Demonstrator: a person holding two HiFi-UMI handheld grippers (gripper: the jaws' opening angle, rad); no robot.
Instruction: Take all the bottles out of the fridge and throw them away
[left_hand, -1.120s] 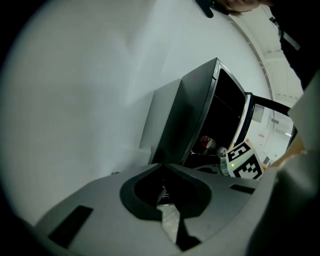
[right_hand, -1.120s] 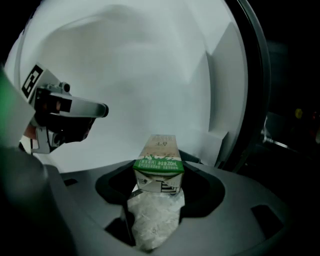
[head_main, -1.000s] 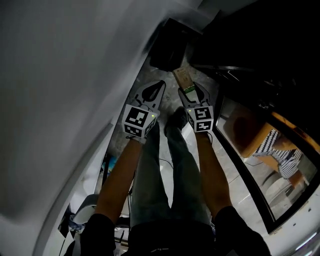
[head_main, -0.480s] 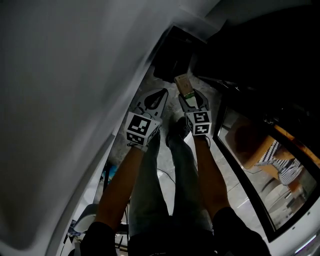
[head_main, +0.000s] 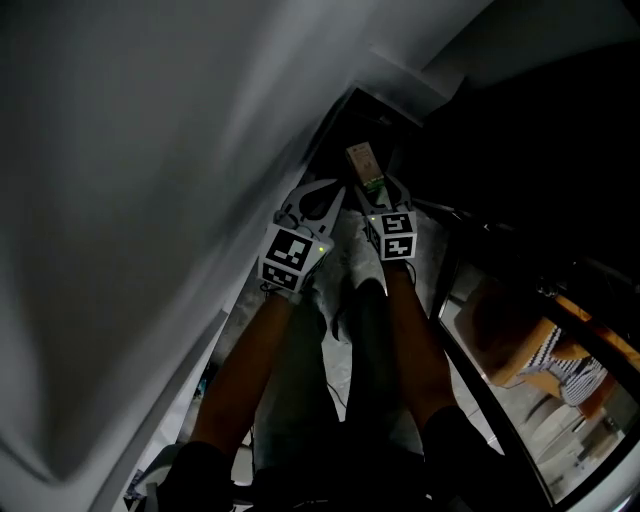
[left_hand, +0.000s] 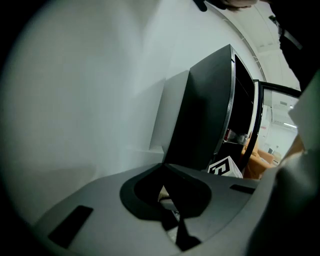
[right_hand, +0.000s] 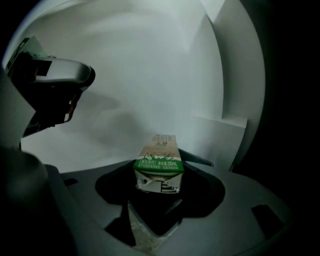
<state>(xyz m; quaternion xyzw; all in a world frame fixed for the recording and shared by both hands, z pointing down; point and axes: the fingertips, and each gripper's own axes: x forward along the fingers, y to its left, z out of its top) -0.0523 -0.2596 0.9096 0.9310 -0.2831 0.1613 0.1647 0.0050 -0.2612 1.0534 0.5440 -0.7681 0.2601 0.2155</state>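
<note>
White wall (head_main: 150, 150) at left. Left tool (head_main: 333, 189) pinched shut, empty; idle, carried alongside the other. Right tool (head_main: 376, 190): jaws set wide, clamped on near end of small green-banded carton (head_main: 362, 163), far end jutting forward and down. Likely angled so for dropping as rubbish.

The small beige paper carton with a green band (right_hand: 159, 159) looked like coated card, faintly glossy, its folded end creased. The right gripper (right_hand: 161, 175) and the left gripper (left_hand: 164, 169) had smooth, matt grey plastic shells. The tall black cabinet (left_hand: 205, 110) was smooth with a dull sheen, and the white wall (left_hand: 75, 100) was plain and matt. The pale floor (head_main: 342, 268) looked like mottled stone. The person's blue-grey trousers (head_main: 300, 400) were denim-like cloth.
</note>
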